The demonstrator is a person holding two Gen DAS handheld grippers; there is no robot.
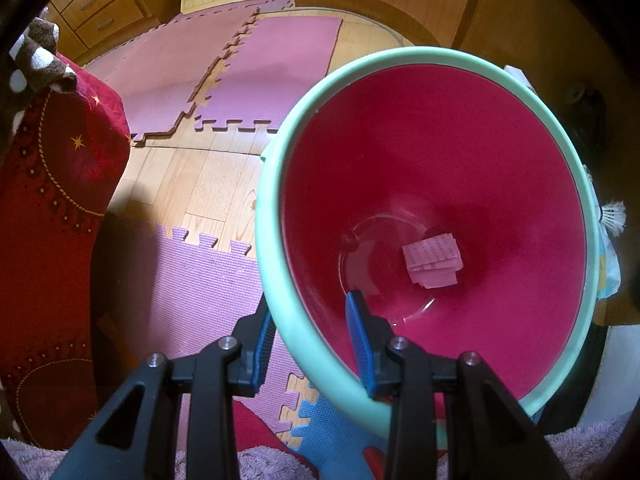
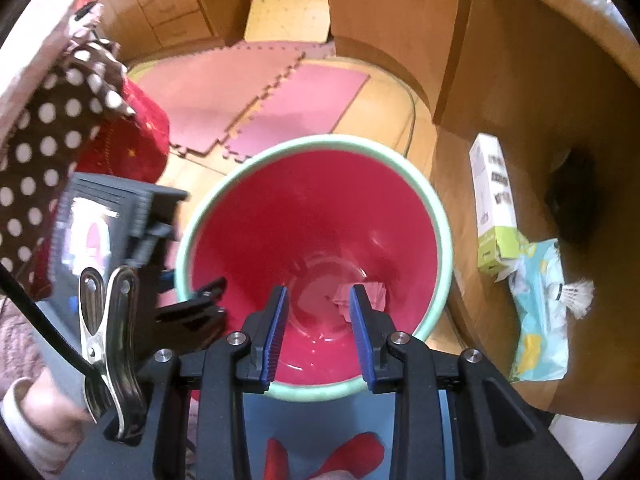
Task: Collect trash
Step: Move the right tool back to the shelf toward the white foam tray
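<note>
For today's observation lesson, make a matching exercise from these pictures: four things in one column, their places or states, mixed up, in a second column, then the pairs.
Things:
1. Folded paper
2. Left gripper
3. Right gripper
4. Shuttlecock

Places or states:
A. clamped on the bin's green rim
B. lying on the bin's bottom
C. outside the bin, on a blue packet
D. empty, above the bin

Pairs: 1-B, 2-A, 3-D, 4-C

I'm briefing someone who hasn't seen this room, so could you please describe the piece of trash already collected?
Find the big red bucket with the mint-green rim standing on the foam floor mats. Look down to its bottom: the folded piece of paper lies there, right of centre. It is the only loose thing inside, pale and printed with small rows of marks.
</note>
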